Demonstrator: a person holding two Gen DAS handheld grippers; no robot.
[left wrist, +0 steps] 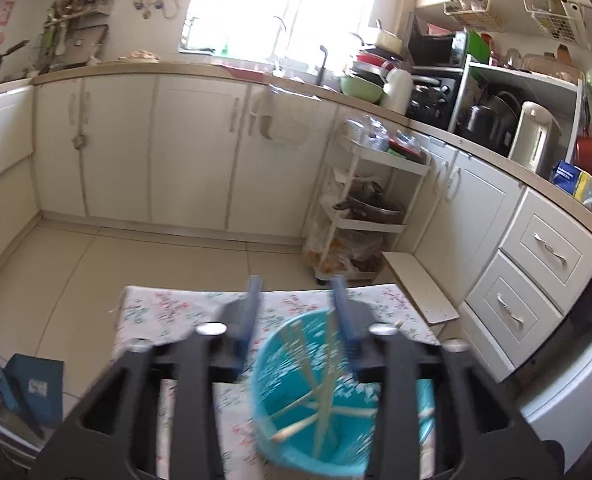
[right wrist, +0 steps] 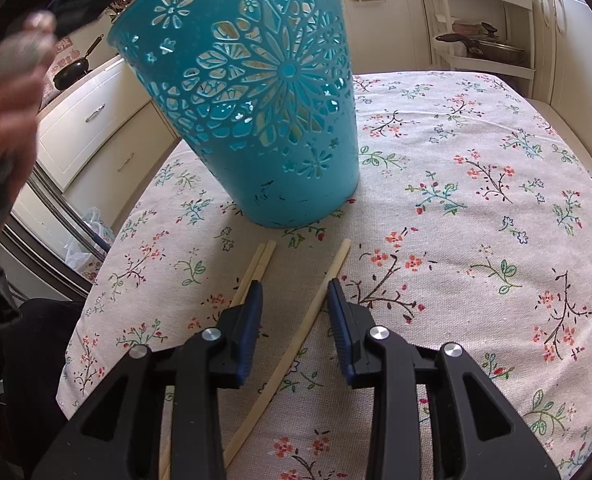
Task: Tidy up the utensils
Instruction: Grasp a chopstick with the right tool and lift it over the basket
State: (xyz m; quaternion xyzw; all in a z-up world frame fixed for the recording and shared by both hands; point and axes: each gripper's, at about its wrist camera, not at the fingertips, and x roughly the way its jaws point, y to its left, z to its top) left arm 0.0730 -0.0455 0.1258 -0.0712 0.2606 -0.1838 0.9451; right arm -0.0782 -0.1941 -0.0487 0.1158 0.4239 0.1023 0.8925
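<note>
Left hand-held gripper [left wrist: 296, 300]: mine, poised above the turquoise basket [left wrist: 316, 400], pads apart with nothing pressed between them. No earlier view to compare, so only the present stance is entered. Its view is smeared by blur, so fine detail there is uncertain.

Right hand-held gripper [right wrist: 294, 292]: mine, angled down at the tabletop [right wrist: 476, 220], pads apart, clamped on nothing. A single chopstick [right wrist: 316, 312] lies in the gap between the pads; it seems not to touch either one.

Turquoise basket: perforated plastic with flower cut-outs, standing on the floral cloth at twelve o'clock from my right hand-held gripper, leaning toward eleven o'clock in that view. From above, several wooden chopsticks in the basket [left wrist: 324, 384] cross one another, ends resting on the bottom.

Loose chopsticks: one pair [right wrist: 255, 264] lying side by side at eleven o'clock of the right pad tips, partly hidden under the left-hand pad; the single one beside them, running from the basket's foot toward six o'clock. All lie flat on the cloth, just short of the basket.

Person's hand [right wrist: 3, 112]: at nine o'clock in the right view, blurred.

Rolling rack [left wrist: 368, 200]: on the kitchen floor at one o'clock in the left view, a lidded pan on its middle shelf.
</note>
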